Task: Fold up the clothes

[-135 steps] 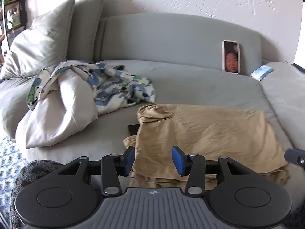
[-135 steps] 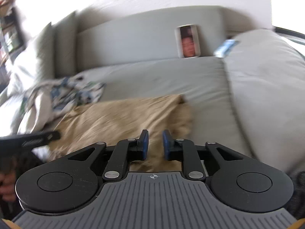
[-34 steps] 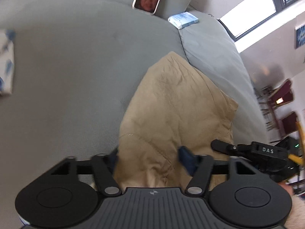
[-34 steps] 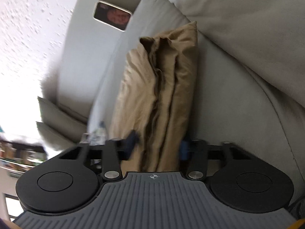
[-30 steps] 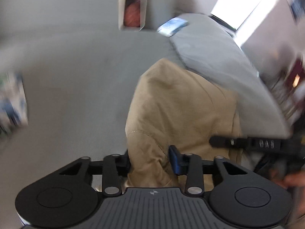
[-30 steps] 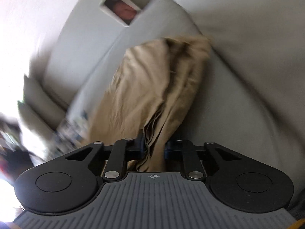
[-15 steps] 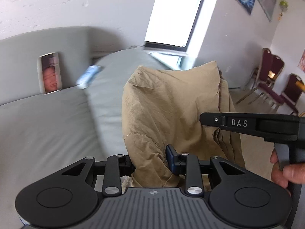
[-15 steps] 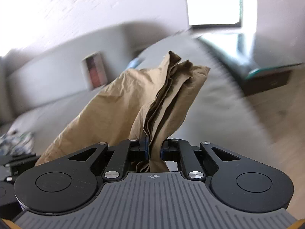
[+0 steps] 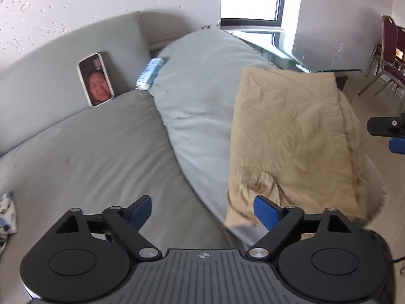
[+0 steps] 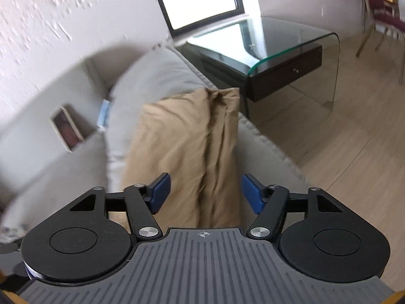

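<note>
The folded tan garment (image 9: 291, 136) lies draped over the grey sofa's padded arm (image 9: 202, 96); the right wrist view shows the tan garment (image 10: 187, 139) running lengthwise along that arm. My left gripper (image 9: 202, 209) hangs over the seat with its jaws opening wide, nothing between them; the garment's near corner lies just beyond its right fingertip (image 9: 265, 210). My right gripper (image 10: 205, 193) hovers above the garment's near end, jaws opening, pads off the cloth. In the left wrist view my right gripper's finger (image 9: 387, 129) juts in at the right edge.
A phone (image 9: 95, 79) leans on the sofa back, with a small blue-and-white packet (image 9: 150, 73) beside it. A glass side table (image 10: 283, 55) stands past the sofa arm, chairs (image 9: 389, 58) further off on wood floor. A patterned cloth (image 9: 6, 212) peeks in at left.
Both grippers carried the tan garment from the seat to the sofa arm, then opened and let it go. It now rests on the arm, and the right gripper has drawn back and upward.
</note>
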The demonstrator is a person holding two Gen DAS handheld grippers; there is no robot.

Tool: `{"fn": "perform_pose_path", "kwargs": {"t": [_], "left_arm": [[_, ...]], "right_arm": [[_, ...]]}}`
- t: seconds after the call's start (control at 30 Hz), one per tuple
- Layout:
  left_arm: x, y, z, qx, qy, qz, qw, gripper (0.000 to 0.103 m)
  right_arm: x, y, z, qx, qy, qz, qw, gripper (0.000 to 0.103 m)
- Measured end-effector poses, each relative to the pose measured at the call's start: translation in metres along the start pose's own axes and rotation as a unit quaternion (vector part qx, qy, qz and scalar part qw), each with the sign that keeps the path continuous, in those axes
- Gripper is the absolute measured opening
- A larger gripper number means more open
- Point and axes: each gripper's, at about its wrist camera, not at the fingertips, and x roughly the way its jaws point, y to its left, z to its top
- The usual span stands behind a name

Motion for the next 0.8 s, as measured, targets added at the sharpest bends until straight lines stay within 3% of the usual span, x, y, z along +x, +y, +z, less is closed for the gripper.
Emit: {"fn": "perform_pose_path", "kwargs": {"t": [0.1, 0.2, 0.3, 0.43, 0.63, 0.8], "left_arm": [[-0.040, 0.012, 0.003, -0.002, -0.007, 0.001, 1.0000, 0.090], [-0.080, 0.020, 0.011, -0.002, -0.032, 0.022, 0.9992, 0.098], [-0.119, 0.021, 0.011, -0.018, -0.045, 0.025, 0.9985, 0.100], [-0.151, 0.017, 0.011, -0.049, -0.028, -0.035, 0.9978, 0.102], [-0.178, -0.020, -0.001, -0.033, -0.009, -0.054, 0.9979, 0.102], [-0.180, -0.041, -0.005, -0.022, -0.003, -0.072, 0.9971, 0.102]], "right_arm": [[-0.032, 0.023, -0.008, -0.010, 0.001, 0.056, 0.998, 0.077], [-0.066, 0.051, -0.006, -0.028, -0.017, 0.103, 0.994, 0.088], [-0.103, 0.085, 0.000, -0.065, -0.031, 0.115, 0.991, 0.092], [-0.150, 0.109, 0.010, -0.120, -0.027, 0.068, 0.990, 0.103], [-0.210, 0.129, 0.007, -0.198, -0.001, -0.041, 0.979, 0.103], [-0.227, 0.122, -0.004, -0.211, 0.015, -0.087, 0.973, 0.103]]}}
